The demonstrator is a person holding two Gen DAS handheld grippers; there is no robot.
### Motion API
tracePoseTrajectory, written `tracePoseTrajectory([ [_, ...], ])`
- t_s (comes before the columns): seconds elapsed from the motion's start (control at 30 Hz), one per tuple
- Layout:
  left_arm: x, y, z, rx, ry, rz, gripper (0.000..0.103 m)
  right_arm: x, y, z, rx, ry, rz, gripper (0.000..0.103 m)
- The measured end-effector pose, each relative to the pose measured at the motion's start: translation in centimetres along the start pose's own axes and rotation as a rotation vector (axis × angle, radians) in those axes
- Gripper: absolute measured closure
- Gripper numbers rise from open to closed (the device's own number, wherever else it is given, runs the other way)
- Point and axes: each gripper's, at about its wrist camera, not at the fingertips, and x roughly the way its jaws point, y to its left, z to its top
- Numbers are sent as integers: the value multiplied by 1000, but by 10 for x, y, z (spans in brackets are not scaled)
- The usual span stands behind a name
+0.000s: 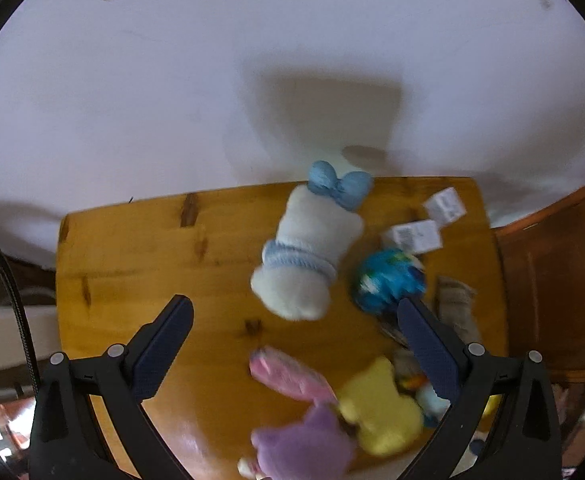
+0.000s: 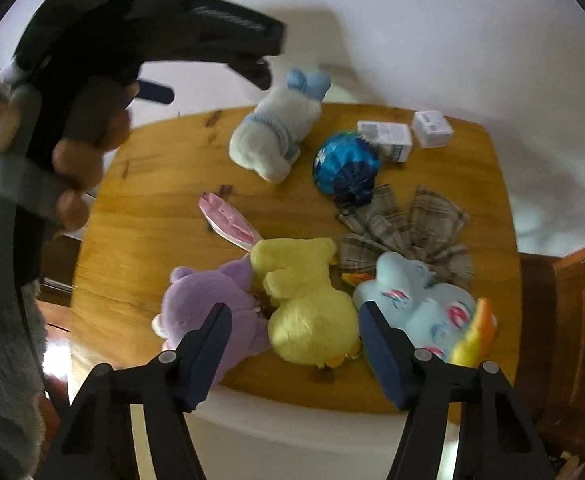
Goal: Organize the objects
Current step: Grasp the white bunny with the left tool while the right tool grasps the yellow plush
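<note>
The left gripper (image 1: 294, 306) points steeply down at the wooden table (image 1: 140, 248), its fingers (image 1: 164, 344) spread wide with nothing between the pads. The white plush (image 1: 306, 256), wearing a blue bow (image 1: 338, 184), lies just ahead of the fingertips, in line with the gap and a little toward the right finger. The blue pouch (image 1: 388, 280) sits just beyond the right fingertip, close enough that the tip overlaps it in the view; whether they touch cannot be told. Two small white boxes (image 1: 416, 236) lie farther ahead on that same side. Nearer than the fingertips, between the two fingers, lie a pink piece (image 1: 288, 372), the yellow plush (image 1: 376, 408) and the purple plush (image 1: 304, 444).

The right gripper (image 2: 294, 316) also points down, its fingers (image 2: 208, 352) at a middling gap and gripping nothing. The yellow plush (image 2: 308, 300) lies in the gap at the fingertips, with no pad seen pressing on it. The purple plush (image 2: 208, 292) lies at and partly behind the left finger. The pale blue pony (image 2: 416, 296) lies just outside the right finger. The plaid cloth (image 2: 408, 228) lies ahead of the right finger, and the blue pouch (image 2: 346, 164), white plush (image 2: 272, 136) and boxes (image 2: 388, 138) lie well ahead. A hand (image 2: 52, 148) holding the left gripper shows far out to the left.
</note>
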Motion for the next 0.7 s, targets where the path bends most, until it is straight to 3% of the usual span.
tracePoseTrajectory([
  [0.37, 83, 1, 14, 63, 79, 96, 1, 64, 5, 5, -31, 103, -50, 46],
  [0.6, 98, 7, 15, 31, 107, 65, 1, 78, 9, 7, -69, 120, -115, 46],
  [0.7, 101, 6, 15, 56, 124, 89, 2, 85, 10, 6, -87, 137, -142, 49],
])
